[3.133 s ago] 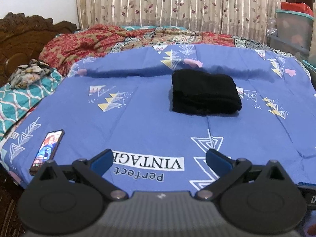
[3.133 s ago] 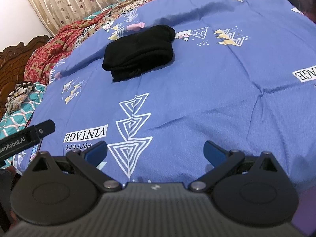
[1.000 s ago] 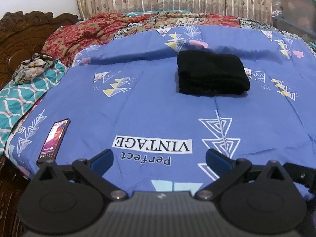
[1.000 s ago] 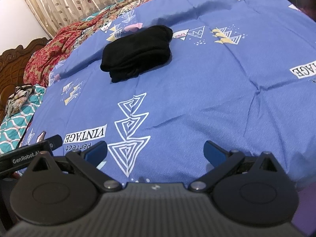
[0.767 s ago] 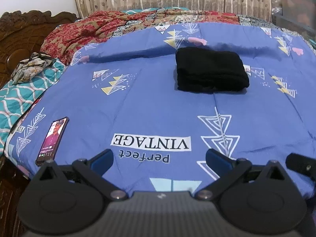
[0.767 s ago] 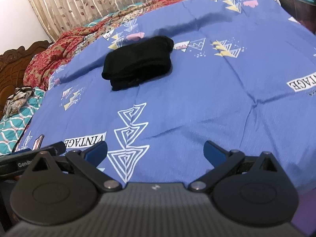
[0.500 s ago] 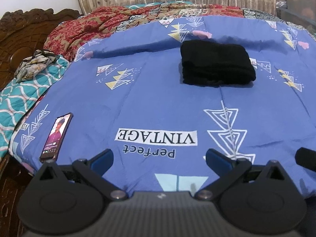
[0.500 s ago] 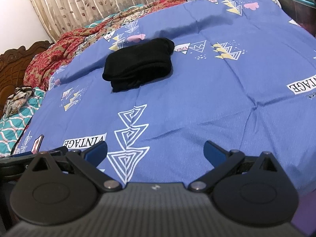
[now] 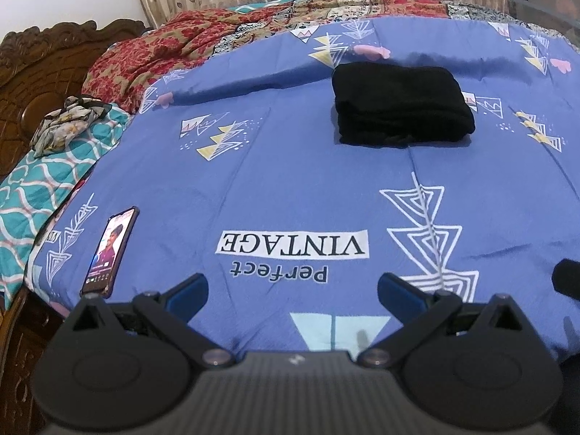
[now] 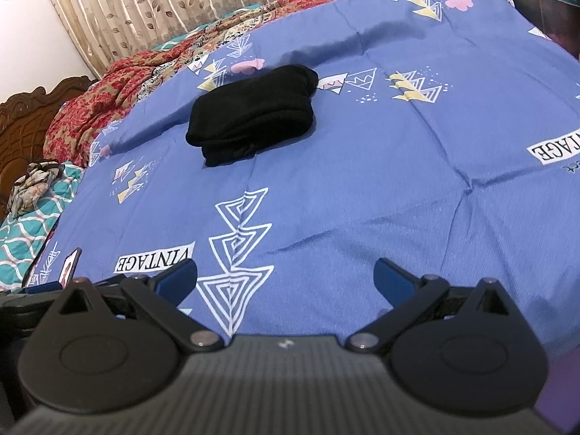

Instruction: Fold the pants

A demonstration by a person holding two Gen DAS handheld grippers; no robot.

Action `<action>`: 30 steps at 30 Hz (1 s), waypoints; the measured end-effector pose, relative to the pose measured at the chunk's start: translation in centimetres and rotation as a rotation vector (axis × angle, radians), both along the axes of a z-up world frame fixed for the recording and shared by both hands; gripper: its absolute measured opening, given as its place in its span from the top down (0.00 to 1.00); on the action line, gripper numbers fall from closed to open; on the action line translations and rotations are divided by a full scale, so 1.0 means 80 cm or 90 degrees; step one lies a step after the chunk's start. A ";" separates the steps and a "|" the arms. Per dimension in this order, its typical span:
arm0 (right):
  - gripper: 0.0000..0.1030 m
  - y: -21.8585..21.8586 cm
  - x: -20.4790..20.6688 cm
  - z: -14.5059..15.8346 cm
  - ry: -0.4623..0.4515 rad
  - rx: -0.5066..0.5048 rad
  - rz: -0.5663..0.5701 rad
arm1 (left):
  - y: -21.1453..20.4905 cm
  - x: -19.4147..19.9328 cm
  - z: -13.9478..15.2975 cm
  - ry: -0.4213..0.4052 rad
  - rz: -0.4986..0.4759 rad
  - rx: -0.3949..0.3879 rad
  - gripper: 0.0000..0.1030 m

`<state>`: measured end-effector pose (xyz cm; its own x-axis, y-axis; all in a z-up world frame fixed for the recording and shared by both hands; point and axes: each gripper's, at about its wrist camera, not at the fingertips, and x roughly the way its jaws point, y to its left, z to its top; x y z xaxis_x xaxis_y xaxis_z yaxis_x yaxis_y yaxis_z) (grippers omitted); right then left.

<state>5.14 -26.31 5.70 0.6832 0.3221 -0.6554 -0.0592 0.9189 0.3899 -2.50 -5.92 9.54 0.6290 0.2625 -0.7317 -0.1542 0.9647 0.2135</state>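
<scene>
Apparently done | black pants (image 9: 400,103) folded on bedspread (image 9: 290,166) | left gripper (image 9: 291,288), right gripper (image 10: 284,279) wide open, empty | keep clear of the stack.

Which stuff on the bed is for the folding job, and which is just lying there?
For the job:
black pants, already folded
left tool, open
right tool, open

Just lying about:
phone
red blanket
teal cloth

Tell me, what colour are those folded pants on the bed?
The folded pants are plain black, with no visible pattern; the left wrist view shows them best.
</scene>
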 end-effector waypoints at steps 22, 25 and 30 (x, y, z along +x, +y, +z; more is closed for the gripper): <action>0.00 -0.004 -0.002 -0.004 0.007 0.012 -0.004 | -0.014 0.003 -0.008 0.024 -0.015 0.017 0.00; 0.00 -0.005 -0.002 -0.006 0.010 0.016 -0.007 | -0.017 0.004 -0.010 0.027 -0.021 0.018 0.00; 0.00 -0.007 -0.001 -0.008 0.014 0.019 -0.008 | -0.021 0.005 -0.013 0.033 -0.028 0.015 0.00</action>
